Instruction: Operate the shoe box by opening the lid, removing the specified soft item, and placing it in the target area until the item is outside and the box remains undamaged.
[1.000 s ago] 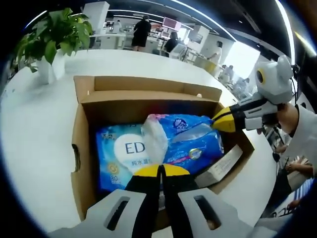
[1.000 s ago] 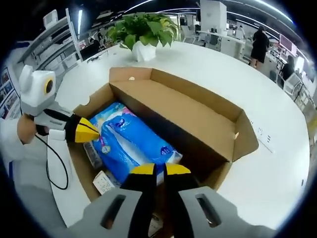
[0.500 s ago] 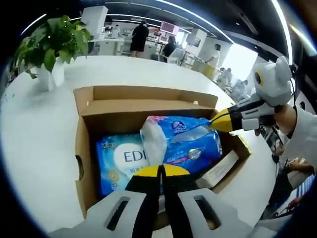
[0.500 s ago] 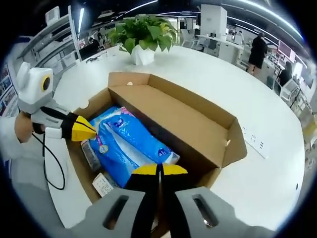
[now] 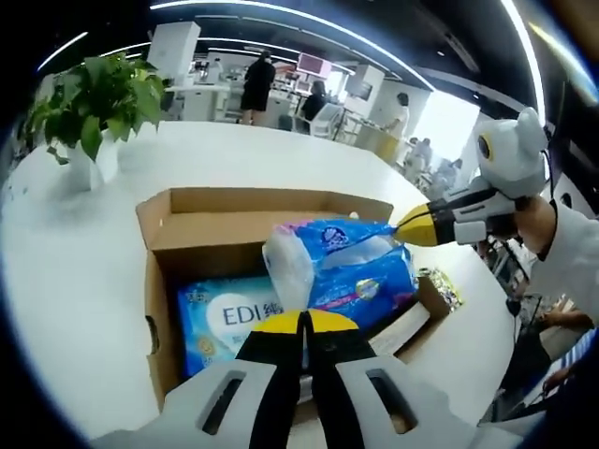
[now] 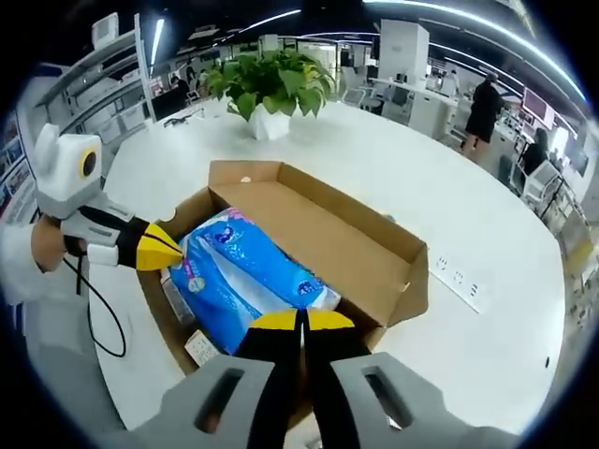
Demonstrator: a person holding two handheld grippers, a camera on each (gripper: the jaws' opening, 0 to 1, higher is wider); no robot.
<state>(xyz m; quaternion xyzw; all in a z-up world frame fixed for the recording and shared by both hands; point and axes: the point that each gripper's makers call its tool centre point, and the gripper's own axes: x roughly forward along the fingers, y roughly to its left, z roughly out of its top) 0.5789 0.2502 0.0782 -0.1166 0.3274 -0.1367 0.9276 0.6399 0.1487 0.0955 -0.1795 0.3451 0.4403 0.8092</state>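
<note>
Left gripper view: both grippers, left gripper (image 5: 299,323) and right gripper (image 5: 412,227), clamped on soft blue pack (image 5: 342,271) half-raised above open shoe box (image 5: 164,271); lift evenly, clear of cardboard walls.

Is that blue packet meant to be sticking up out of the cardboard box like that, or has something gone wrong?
Nothing looks damaged. The blue packet is raised, tilted, above the open box, pinched at each end by the left gripper and right gripper.
</note>
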